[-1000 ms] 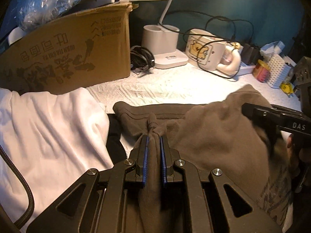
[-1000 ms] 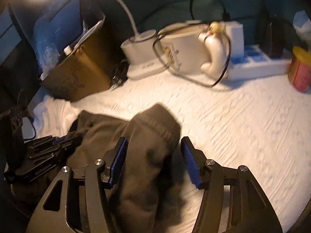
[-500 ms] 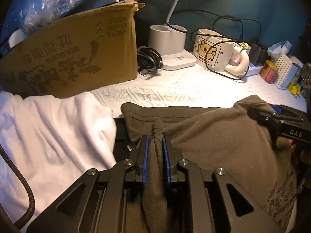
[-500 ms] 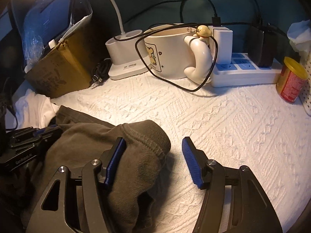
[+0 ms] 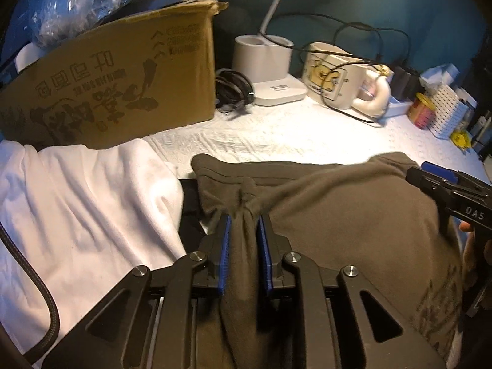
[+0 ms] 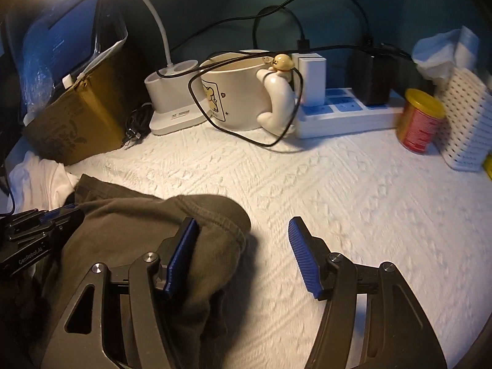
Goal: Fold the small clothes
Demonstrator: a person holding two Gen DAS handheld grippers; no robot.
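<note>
A small dark olive-brown garment (image 5: pixel 353 215) lies on the white textured cover (image 5: pixel 276 132). My left gripper (image 5: pixel 244 233) is shut on a bunched fold of it near its hem. In the right wrist view the garment (image 6: pixel 129 233) lies at the lower left, its rounded edge draped over my left finger. My right gripper (image 6: pixel 243 246) is open, its jaws wide apart and holding nothing. The right gripper also shows at the right edge of the left wrist view (image 5: pixel 442 181). The left gripper shows at the left edge of the right wrist view (image 6: pixel 40 224).
A white garment (image 5: pixel 77 203) lies to the left. A cardboard box (image 5: pixel 117 83) stands behind it. At the back are a white lamp base (image 6: pixel 175 98), a cream mug (image 6: pixel 243 92) looped by a black cable, a power strip (image 6: pixel 344 113), a red can (image 6: pixel 419 123) and a white perforated basket (image 6: pixel 467 123).
The right gripper has slid right, so the garment's edge now lies over its left finger instead of between the jaws. The left gripper has stayed shut on the fold.
</note>
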